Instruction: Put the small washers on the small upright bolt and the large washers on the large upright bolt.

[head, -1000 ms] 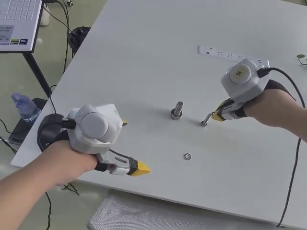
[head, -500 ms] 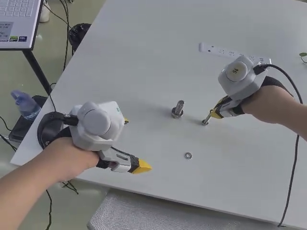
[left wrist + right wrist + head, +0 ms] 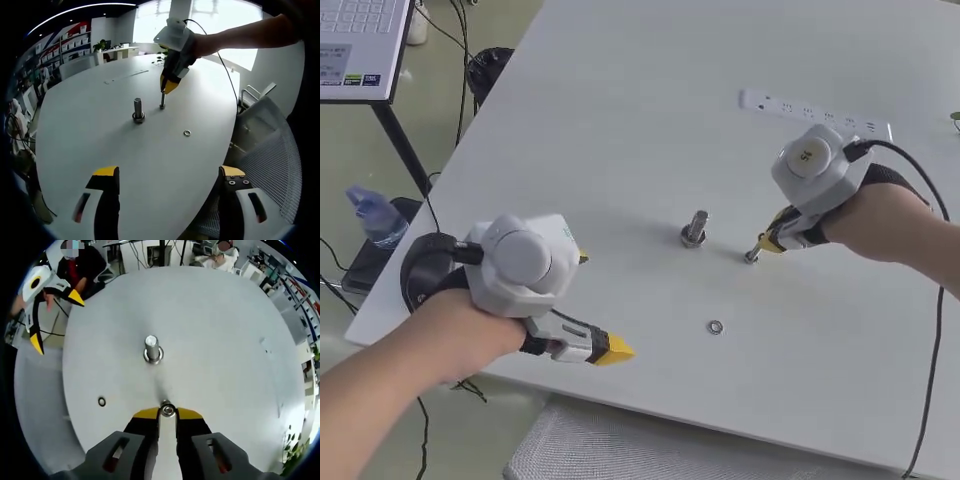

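head view: right gripper tilts down, fingers pinching small bolt; left gripper's wide.

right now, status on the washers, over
Left gripper open, hovering. Right gripper tips at small bolt top, grip unclear. One loose washer near large bolt. Nothing blocking.

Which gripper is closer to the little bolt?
Right. The right gripper has its yellow tips on either side of the small bolt's top. The left gripper is far off, open, near the table's front edge.
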### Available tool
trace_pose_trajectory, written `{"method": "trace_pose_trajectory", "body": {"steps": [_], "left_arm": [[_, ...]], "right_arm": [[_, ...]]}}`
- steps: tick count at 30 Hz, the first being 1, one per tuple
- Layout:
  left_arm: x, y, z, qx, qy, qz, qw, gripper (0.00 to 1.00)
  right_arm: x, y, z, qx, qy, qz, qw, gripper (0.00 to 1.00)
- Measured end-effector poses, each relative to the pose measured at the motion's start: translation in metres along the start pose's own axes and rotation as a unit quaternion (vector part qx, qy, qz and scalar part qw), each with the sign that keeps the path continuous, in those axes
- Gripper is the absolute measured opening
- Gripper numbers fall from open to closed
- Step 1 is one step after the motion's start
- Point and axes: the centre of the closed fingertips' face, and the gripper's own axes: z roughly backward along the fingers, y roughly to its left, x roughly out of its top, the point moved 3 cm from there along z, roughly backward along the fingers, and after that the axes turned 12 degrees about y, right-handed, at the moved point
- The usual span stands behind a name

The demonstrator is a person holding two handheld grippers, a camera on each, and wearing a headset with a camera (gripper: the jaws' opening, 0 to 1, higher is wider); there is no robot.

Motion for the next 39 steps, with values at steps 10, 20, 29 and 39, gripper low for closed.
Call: {"method": "trace_pose_trajectory", "body": {"steps": [10,20,29,39], "left_arm": [[-0.001,0.005,-0.001,-0.002,0.003,0.001,1.0000,0.80],[-0.003,0.006,-0.003,-0.006,0.003,0.004,1.0000,0.79],[-0.005,0.009,-0.004,-0.006,0.007,0.005,0.9999,0.78],[-0.008,0.011,-0.005,-0.008,0.011,0.007,0.9999,0.78]], "right_arm": [[0.000,0.004,-0.004,0.002,0.007,0.004,1.0000,0.12],[0.003,0.001,-0.016,0.003,0.011,0.012,0.9999,0.12],[0.001,0.006,-0.024,0.008,0.021,0.017,0.9996,0.12],[0.002,0.006,-0.033,0.012,0.026,0.020,0.9994,0.12]]}}
